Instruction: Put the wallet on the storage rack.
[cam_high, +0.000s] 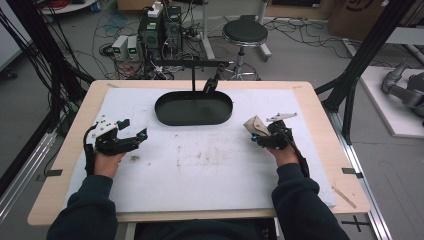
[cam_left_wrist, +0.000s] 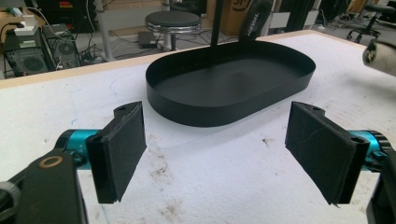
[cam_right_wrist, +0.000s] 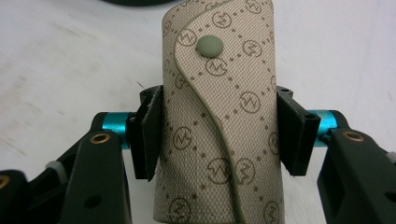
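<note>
White padding covers the desk (cam_high: 210, 165) where my right gripper (cam_right_wrist: 219, 128) clamps its fingers on the patterned pouch (cam_right_wrist: 219, 116) near the right edge, my left gripper (cam_left_wrist: 229, 149) spread empty, the black tray (cam_high: 194, 109) by the far edge unfilled, so placing looks undone.

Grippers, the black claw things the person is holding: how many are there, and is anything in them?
2. The left gripper is over the left side of the white mat, open and empty. The right gripper is over the right side, shut on a beige patterned pouch.
</note>
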